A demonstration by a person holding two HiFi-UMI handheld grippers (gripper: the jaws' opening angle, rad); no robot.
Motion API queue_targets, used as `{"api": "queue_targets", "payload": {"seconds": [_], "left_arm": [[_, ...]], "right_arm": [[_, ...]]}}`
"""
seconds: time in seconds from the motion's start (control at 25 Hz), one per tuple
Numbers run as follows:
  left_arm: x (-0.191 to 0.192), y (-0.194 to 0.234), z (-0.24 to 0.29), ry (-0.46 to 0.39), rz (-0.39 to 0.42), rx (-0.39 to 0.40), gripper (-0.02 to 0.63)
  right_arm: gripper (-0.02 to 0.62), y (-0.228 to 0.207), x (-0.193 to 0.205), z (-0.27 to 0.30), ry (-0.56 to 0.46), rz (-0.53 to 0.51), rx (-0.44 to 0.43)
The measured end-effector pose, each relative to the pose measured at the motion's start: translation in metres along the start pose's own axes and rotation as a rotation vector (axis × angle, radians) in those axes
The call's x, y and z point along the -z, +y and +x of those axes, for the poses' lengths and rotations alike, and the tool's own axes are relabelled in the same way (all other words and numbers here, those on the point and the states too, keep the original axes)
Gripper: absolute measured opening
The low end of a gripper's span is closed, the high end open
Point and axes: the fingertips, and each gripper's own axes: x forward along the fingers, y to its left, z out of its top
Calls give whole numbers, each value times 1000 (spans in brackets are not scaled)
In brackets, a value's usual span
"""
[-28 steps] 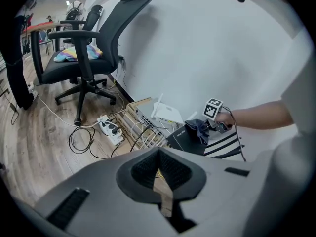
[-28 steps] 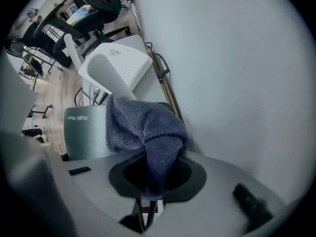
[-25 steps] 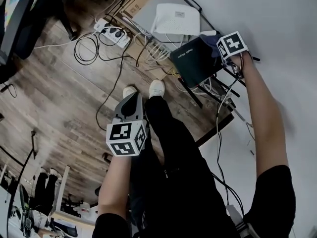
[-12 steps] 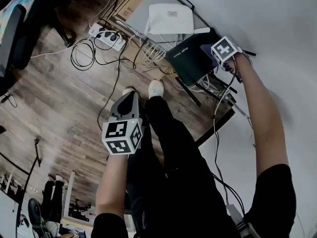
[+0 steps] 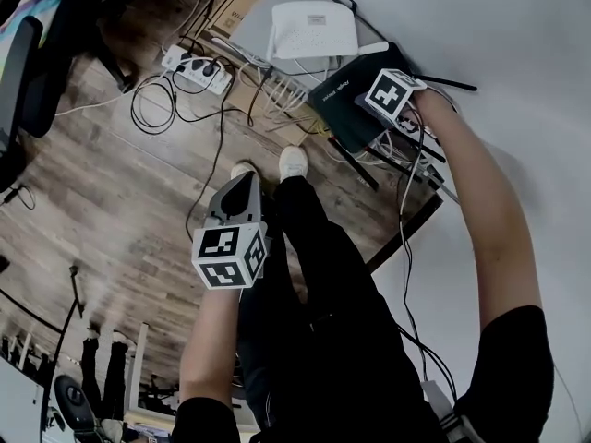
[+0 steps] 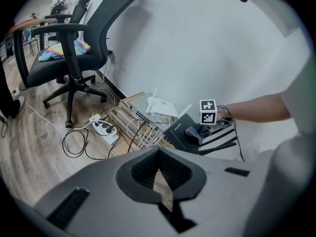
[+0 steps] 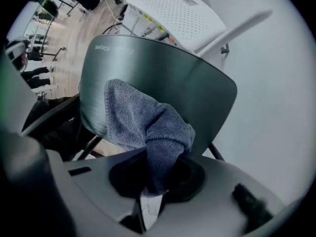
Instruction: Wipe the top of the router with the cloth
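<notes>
Cloth (image 7: 140,122), pinched in right gripper (image 7: 153,181), has swept inward from the router (image 7: 163,73) edge. Wiping looks under way. Left gripper (image 6: 160,181) idle, jaws pressed together on nothing.

Wooden floor (image 5: 111,201) carries a power strip (image 5: 196,67), looped cables (image 5: 152,109) and an office chair (image 6: 108,28).
</notes>
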Motion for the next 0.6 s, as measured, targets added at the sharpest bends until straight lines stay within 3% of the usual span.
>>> {"api": "queue_targets", "payload": {"seconds": [0.4,0.6], "left_arm": [[12,19,-10,-6,-25,-11,3],[22,24,-15,4,-15,-22,5]], "right_arm": [[60,76,-29,-19,-92,-50,-250],[59,108,-53,-33,-258,-20,-359]]}}
